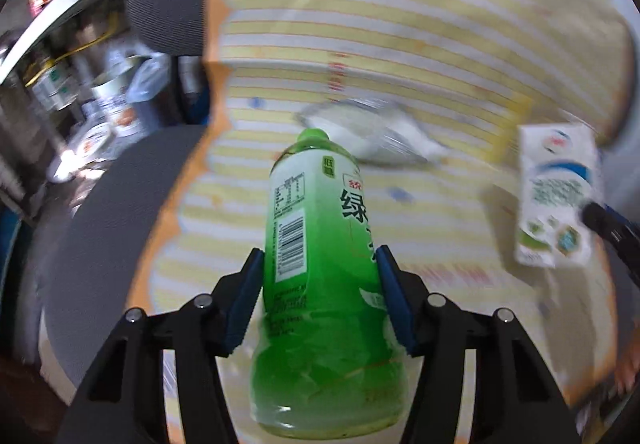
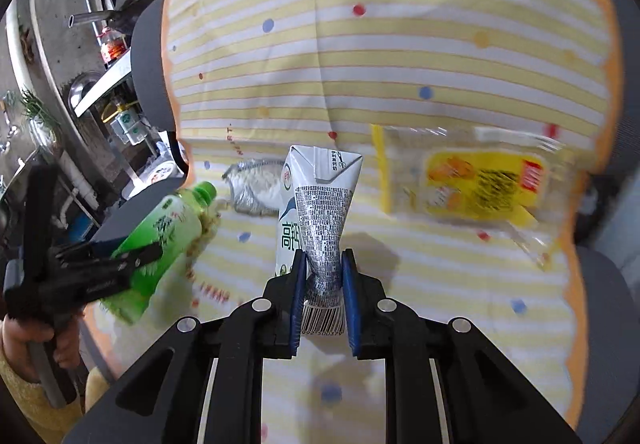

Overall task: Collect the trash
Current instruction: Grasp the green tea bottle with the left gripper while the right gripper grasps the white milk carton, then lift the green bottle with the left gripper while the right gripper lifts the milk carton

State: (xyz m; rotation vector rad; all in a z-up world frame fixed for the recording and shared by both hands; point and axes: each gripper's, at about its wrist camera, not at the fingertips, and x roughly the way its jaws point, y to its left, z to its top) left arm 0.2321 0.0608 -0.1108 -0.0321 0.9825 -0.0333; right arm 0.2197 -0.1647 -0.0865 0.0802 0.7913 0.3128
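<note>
A green tea bottle (image 1: 320,244) with a green cap stands between the blue pads of my left gripper (image 1: 320,264), which is shut on its middle. The right wrist view has the same bottle (image 2: 164,236) tilted at the left, above the striped tablecloth (image 2: 400,44). My right gripper (image 2: 324,258) is shut on a white milk carton (image 2: 320,204), whose lower part is squashed flat between the pads. From the left wrist view the carton (image 1: 556,196) appears at the right, blurred, off the cloth.
A crumpled silver-and-white wrapper (image 2: 256,188) lies on the cloth beyond both held items. A clear plastic pack with a yellow label (image 2: 480,180) lies to the right. Grey chair backs (image 1: 120,204) stand at the table's left edge. A hand (image 2: 24,340) holds the left gripper's handle.
</note>
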